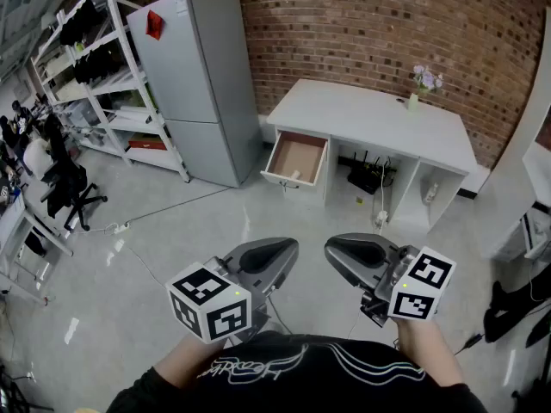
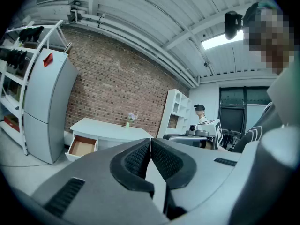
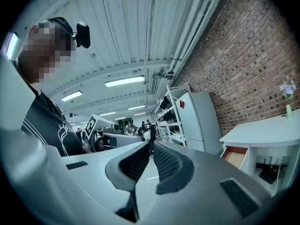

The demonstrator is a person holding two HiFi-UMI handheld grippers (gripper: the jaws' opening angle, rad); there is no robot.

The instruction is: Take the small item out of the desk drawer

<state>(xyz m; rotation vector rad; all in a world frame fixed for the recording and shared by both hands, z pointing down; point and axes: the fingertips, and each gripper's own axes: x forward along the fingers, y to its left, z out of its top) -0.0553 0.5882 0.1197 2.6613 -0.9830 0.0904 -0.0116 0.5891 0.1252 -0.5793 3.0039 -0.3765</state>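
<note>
My left gripper (image 1: 287,247) and right gripper (image 1: 332,248) are both closed tight on nothing, far from the open drawer (image 1: 297,155) where the small item (image 1: 294,176) lies by its near edge, so I think closed jaws could just poke it away.

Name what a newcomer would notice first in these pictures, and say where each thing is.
Nearest, at the bottom of the head view, the left gripper and the right gripper stand side by side, fingers shut and empty. Beyond them, against the brick wall, a white desk has a drawer pulled open, with a grey fridge to its left.
</note>
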